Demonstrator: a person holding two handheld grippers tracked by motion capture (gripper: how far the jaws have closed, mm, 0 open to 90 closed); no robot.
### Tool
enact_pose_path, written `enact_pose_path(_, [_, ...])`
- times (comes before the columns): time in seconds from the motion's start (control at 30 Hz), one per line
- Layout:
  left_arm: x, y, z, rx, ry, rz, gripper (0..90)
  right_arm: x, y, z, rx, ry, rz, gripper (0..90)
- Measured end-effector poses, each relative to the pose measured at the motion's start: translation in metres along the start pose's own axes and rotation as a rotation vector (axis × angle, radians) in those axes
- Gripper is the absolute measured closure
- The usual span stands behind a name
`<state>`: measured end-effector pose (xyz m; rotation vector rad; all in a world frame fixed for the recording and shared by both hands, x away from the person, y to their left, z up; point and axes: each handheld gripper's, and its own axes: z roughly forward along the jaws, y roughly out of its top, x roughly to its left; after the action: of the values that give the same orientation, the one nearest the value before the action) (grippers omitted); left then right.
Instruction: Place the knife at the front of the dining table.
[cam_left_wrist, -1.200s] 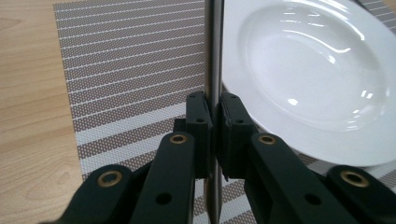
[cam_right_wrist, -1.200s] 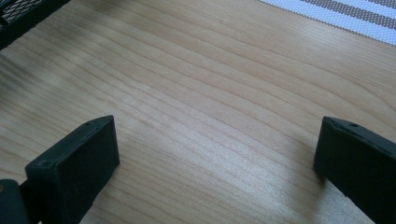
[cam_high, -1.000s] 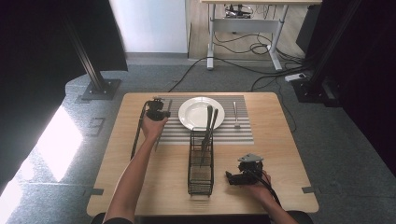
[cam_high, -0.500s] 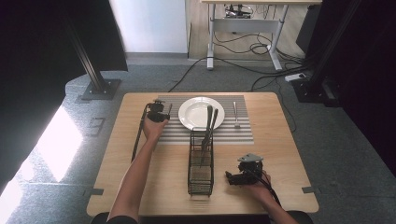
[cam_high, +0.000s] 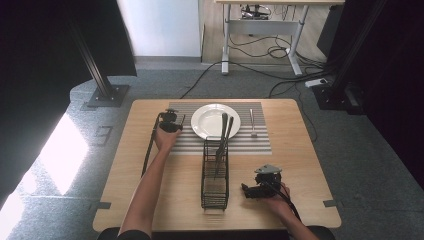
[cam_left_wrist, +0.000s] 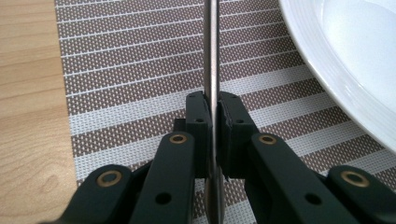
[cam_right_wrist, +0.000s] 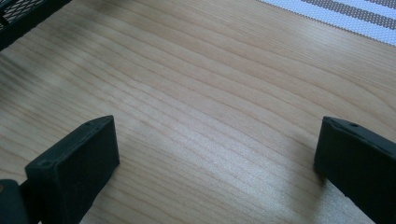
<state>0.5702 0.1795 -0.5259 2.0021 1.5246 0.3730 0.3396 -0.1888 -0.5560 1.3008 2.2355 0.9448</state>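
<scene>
High view: my left hand-held gripper (cam_high: 170, 122) sits at the mat's (cam_high: 260, 142) left edge beside the plate (cam_high: 212, 120); my right hand-held gripper (cam_high: 260, 185) rests on the bare surface (cam_high: 125, 165) right of the rack (cam_high: 215, 175).

Left gripper view: jaws clamped on a thin metal utensil (cam_left_wrist: 213, 60) over the mat.

Right gripper view: jaws wide apart, holding nothing.

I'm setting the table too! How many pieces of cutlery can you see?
4: two standing in the black wire caddy, one on the placemat right of the plate, one held in the left tool. More could be hidden.
</scene>
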Motion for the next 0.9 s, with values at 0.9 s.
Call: enact_pose_path(0.9, [0.0066, -0.0089, -0.0015, -0.033, 0.032, 0.023, 75.2, 0.0009, -0.0005, -0.0006, -0.002, -0.002, 0.002, 0.2])
